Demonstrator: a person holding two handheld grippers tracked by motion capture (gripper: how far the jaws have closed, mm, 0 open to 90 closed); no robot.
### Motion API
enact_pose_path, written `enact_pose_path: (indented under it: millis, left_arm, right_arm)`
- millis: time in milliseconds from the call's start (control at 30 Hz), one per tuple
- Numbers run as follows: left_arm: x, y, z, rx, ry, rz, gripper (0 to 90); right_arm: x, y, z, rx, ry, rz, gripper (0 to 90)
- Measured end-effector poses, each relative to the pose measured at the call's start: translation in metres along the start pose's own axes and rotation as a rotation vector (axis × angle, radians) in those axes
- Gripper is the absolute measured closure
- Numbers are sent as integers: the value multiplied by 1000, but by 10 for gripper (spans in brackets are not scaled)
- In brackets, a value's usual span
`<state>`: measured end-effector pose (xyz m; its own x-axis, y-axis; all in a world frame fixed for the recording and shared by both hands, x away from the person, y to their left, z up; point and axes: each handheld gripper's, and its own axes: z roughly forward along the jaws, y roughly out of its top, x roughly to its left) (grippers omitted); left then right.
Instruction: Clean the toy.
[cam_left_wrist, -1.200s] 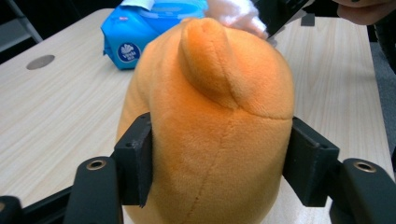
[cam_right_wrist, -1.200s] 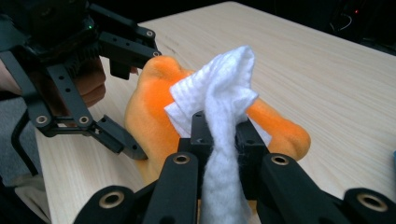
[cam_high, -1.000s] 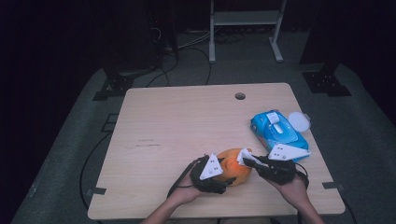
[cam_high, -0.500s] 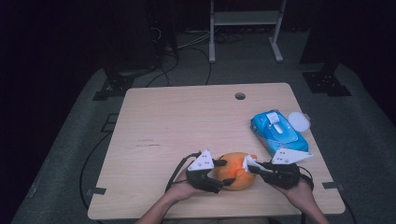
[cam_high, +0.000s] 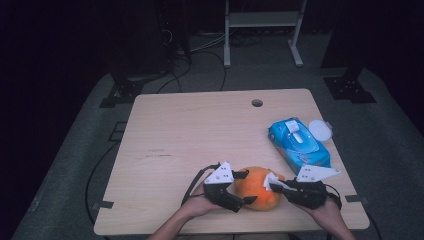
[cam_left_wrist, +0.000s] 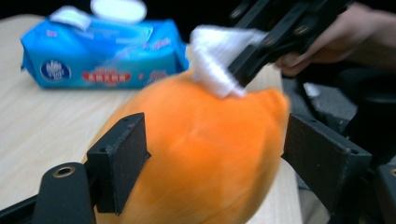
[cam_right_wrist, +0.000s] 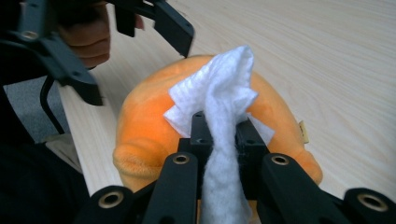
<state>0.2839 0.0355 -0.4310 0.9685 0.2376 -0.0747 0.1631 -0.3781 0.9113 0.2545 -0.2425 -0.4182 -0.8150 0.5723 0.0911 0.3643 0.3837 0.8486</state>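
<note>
Wiping is under way: the right gripper (cam_right_wrist: 219, 135), pinched on a white wipe (cam_right_wrist: 219, 100), presses it onto the orange plush toy (cam_high: 257, 187) beside the blue wipe pack (cam_high: 299, 145). The left gripper (cam_left_wrist: 210, 154) has just been opening; its jaws straddle the toy, apparently not pressing. Most of the toy looks unwiped.

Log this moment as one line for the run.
right gripper: shut on white wipe, touching orange plush | left gripper: jaws just opening, astride plush | wipes pack: behind

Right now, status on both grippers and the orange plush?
Left gripper astride orange plush, jaws just opening, right pad clear. Right gripper shut on white wipe, pressing it on the plush. Nothing in the way.
</note>
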Motion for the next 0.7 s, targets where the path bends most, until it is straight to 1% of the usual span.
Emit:
enact_pose_path:
  millis: [67,100,133,167,233,267,333,400,433,467,533,600,700]
  left_arm:
    - [-4,-3,7,29,19,26,226]
    - [-4,-3,7,29,19,26,228]
    - [-11,-3,10,55,26,67,227]
    - [-13,-3,10,66,22,78,227]
    - [-15,-2,10,72,15,79,228]
    - [-15,0,8,72,-6,80,230]
    - [-13,3,6,53,-22,75,234]
    - [-9,8,5,34,-26,73,236]
    - [-7,10,5,25,-19,70,235]
    - [-5,13,6,25,-9,69,214]
    - [-2,17,11,26,-9,67,183]
    - [2,21,18,42,-22,70,158]
    - [7,26,29,86,-25,86,134]
  right_arm:
    - [0,-3,-2,7,-2,-3,801]
    - [0,-4,-2,10,-1,-7,801]
    - [-1,-5,-3,14,2,-7,801]
    - [-1,-6,-4,15,4,-10,801]
    - [-2,-7,-5,21,11,-10,801]
    - [-2,-9,-6,23,18,-15,800]
    - [-2,-11,-7,23,26,-15,800]
    - [-3,-13,-8,17,29,-15,800]
    - [-4,-15,-9,14,29,-15,801]
    - [-4,-16,-9,12,33,-13,800]
    - [-4,-18,-9,11,45,-22,800]
    - [-3,-18,-10,11,47,-35,800]
    - [-3,-19,-11,11,55,-45,800]
